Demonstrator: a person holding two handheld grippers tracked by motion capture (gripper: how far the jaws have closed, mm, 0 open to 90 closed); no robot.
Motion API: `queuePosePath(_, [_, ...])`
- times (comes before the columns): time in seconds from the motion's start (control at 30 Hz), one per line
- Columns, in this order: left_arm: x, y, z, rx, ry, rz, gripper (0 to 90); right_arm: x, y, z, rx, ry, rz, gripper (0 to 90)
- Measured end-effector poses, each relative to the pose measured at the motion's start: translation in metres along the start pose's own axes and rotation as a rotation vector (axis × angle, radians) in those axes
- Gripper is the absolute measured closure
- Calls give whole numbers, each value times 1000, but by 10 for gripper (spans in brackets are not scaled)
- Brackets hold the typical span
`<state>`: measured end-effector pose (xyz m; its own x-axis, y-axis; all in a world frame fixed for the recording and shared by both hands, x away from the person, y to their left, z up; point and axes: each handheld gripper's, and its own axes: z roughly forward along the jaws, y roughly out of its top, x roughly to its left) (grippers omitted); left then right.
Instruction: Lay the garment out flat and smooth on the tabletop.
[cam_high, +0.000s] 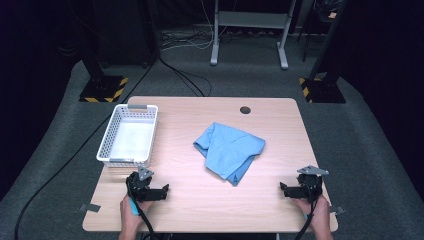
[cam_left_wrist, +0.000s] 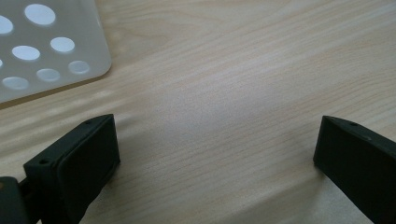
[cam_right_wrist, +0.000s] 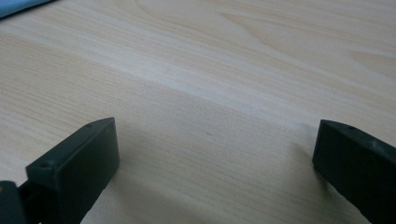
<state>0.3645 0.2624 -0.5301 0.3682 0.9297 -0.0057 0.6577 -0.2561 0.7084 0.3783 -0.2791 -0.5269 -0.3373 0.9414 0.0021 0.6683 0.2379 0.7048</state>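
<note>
We are resting both claws wide and empty on the bench (cam_high: 200, 200): left claw (cam_high: 159, 191) at seven o'clock, right claw (cam_high: 287, 190) at five, blue cloth (cam_high: 230, 150) lying between.

A pale wooden worktop (cam_high: 200, 200) carries a white perforated basket (cam_high: 128, 136) by its left edge and a crumpled blue cloth (cam_high: 229, 151) near the middle; a round cable hole (cam_high: 245, 110) sits near the far edge.

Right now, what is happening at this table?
A person sits at a wooden table with a gripper in each hand. The left gripper and the right gripper both rest open near the front edge, holding nothing. A crumpled blue cloth lies untouched in the middle, and a white basket stands at the left, apparently empty.
</note>
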Motion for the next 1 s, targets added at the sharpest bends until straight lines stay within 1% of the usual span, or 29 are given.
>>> queuePosePath(0.03, [0,0,0,-1,0,-1,1,1,0,0,4,-10,9,0])
queuePosePath(0.07, [0,0,-1,-24,6,-12,2,3,1,0,7,-10,18,0])
queuePosePath(0.13, [-3,1,-2,-55,12,-17,2,4,2,-1,-7,21,32,0])
queuePosePath(0.17, [-4,2,-3,-61,15,-18,2,4,3,-1,-29,47,48,0])
queuePosePath(0.23, [-9,8,-2,-79,-6,-12,2,4,7,-1,-55,93,69,0])
queuePosePath(0.27, [-12,11,-1,-84,-17,-7,2,5,9,-1,-65,97,72,5])
queuePosePath(0.33, [-15,19,1,-93,-57,-4,2,8,16,0,-78,112,64,8])
queuePosePath(0.37, [-17,22,2,-97,-67,-1,2,10,19,1,-80,125,66,8])
queuePosePath(0.4, [-20,27,4,-99,-89,8,2,12,21,2,-79,134,68,8])
queuePosePath(0.47, [-25,37,8,-102,-121,25,2,21,29,4,-81,154,52,11])
queuePosePath(0.5, [-28,41,11,-102,-123,45,2,25,32,6,-79,149,37,13])
queuePosePath(0.53, [-30,45,13,-101,-130,49,2,28,35,8,-77,146,25,14])
queuePosePath(0.6, [-34,54,19,-106,-163,55,3,31,41,11,-74,166,24,16])
queuePosePath(0.63, [-37,57,22,-115,-162,64,3,33,44,13,-72,177,24,16])
queuePosePath(0.7, [-41,64,27,-115,-183,68,4,35,50,16,-76,177,19,22])
queuePosePath(0.83, [-47,78,37,-117,-203,83,4,37,61,22,-70,182,14,22])
queuePosePath(0.9, [-48,81,40,-116,-205,84,4,38,64,23,-71,179,11,25])
queuePosePath(0.93, [-48,84,42,-113,-208,86,4,40,68,26,-66,172,4,26])
queuePosePath(0.97, [-50,89,47,-111,-212,91,4,40,71,27,-63,177,6,25])
queuePosePath(1.0, [-50,91,48,-112,-215,91,4,41,73,29,-63,180,7,26])
